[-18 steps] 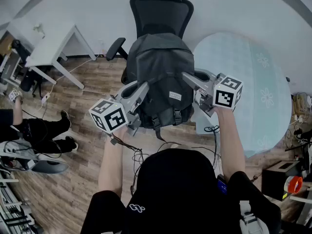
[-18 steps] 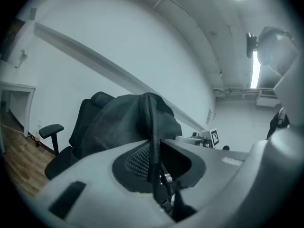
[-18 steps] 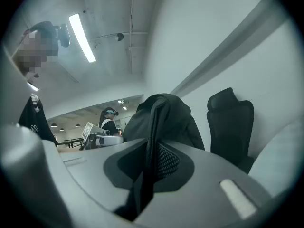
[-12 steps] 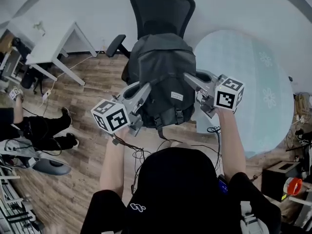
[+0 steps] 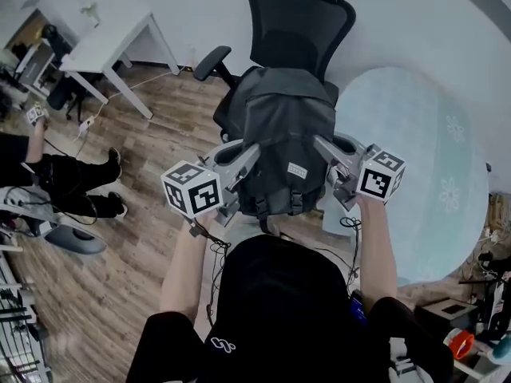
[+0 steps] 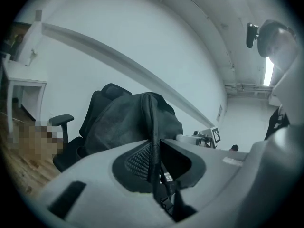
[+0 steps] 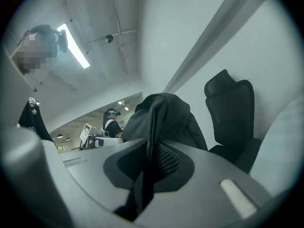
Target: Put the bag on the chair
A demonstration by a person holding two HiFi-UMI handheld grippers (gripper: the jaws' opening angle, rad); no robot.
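Note:
A dark grey backpack [image 5: 287,138] hangs in the air between my two grippers, just in front of a black office chair [image 5: 299,26]. My left gripper [image 5: 254,152] is shut on a strap at the bag's left side; that black strap [image 6: 153,141] runs between its jaws. My right gripper [image 5: 318,142] is shut on the strap [image 7: 153,141] at the bag's right side. The bag [image 6: 128,122] covers the chair's seat in the head view. In the right gripper view the bag [image 7: 166,120] sits left of the chair back [image 7: 232,115].
A white desk [image 5: 104,42] stands at the far left on the wooden floor. A round pale blue table [image 5: 423,158] is close on the right. A seated person's legs [image 5: 56,194] show at the left edge. Boxes and clutter [image 5: 455,333] lie at lower right.
The view has shifted: bag and grippers have moved forward toward the chair, which now sits closer behind the bag. Both grips are unchanged.

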